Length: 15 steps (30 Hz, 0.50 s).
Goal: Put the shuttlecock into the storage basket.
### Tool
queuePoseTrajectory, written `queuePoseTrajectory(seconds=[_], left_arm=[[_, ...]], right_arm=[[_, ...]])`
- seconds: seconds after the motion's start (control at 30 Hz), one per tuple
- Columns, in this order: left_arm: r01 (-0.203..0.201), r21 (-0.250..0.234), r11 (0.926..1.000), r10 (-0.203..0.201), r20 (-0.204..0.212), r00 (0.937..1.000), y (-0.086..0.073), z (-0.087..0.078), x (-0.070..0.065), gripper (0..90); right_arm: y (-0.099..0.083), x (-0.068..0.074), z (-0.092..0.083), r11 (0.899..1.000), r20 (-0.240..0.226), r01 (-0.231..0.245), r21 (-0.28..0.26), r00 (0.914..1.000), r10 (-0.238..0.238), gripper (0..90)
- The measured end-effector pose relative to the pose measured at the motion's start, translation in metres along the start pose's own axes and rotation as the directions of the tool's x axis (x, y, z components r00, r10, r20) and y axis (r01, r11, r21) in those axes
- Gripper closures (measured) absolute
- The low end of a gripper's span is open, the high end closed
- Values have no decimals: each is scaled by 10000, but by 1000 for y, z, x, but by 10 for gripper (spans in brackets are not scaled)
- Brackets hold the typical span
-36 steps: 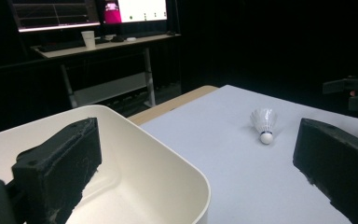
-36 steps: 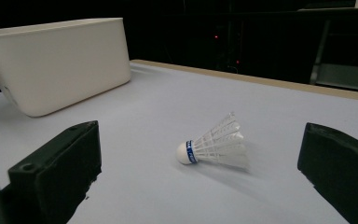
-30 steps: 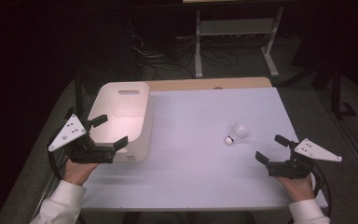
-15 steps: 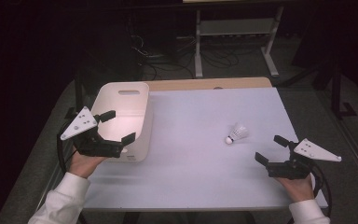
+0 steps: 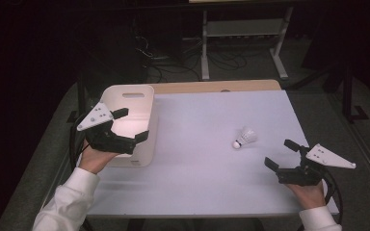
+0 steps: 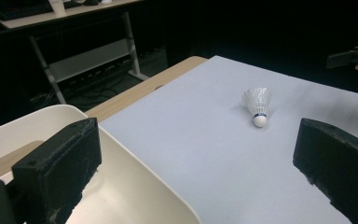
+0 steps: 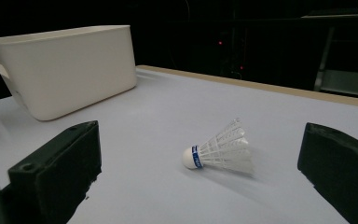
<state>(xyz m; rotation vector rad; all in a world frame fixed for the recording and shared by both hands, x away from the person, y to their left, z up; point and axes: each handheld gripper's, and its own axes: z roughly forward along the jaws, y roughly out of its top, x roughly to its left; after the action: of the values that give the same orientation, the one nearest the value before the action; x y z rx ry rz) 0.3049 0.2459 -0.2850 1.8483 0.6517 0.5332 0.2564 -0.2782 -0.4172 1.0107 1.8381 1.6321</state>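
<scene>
Item: shuttlecock (image 5: 244,137), white feathers, white cork with a blue band. It lies on its side on the white surface (image 5: 207,178), right of centre, free of both grippers.

Item: white bin (image 5: 137,103), open-topped, at the left edge of the surface, well apart from the shuttlecock. We see nothing inside the part of it that shows.

Item: right gripper (image 5: 282,155), at the near right, jaws spread wide and holding nothing. It rests low, near the shuttlecock and pointed towards it.

Item: left gripper (image 5: 130,125), raised over the near end of the bin, jaws likewise released and empty.

Step in hand, as we judge it: the approach, before any grasp. The work appears to be picking up the shuttlecock, probably for the bin. The next move calls for the right gripper to go forward until its jaws straddle the shuttlecock, then close lightly; the cork end looks the firmer hold, since the feathers may crush.

Views compared: the right gripper view gives the lie of the shuttlecock (image 7: 219,151), cork towards the bin (image 7: 65,65), skirt away from it, and the blue band. The left gripper view adds the bin's inner wall (image 6: 135,186) and the wooden far edge (image 6: 144,93) of the surface. The high view alone lays out both hands together.
</scene>
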Motion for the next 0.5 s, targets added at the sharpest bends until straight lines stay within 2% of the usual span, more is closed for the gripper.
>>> queuePoseTrajectory(seconds=[0.23, 0.5], left_arm=[[-43, 386, 9992, 36, 198, 9998, 6, 12, -2, 5], [-349, 806, 9961, 319, 384, 9988, 18, 28, -2, 5]], right_arm=[[0, -1, -1, 10000, 46, 59, -16, 10000, -59, 0], [-1, -1, -1, 10000, 27, 44, 38, 10000, -44, 0]])
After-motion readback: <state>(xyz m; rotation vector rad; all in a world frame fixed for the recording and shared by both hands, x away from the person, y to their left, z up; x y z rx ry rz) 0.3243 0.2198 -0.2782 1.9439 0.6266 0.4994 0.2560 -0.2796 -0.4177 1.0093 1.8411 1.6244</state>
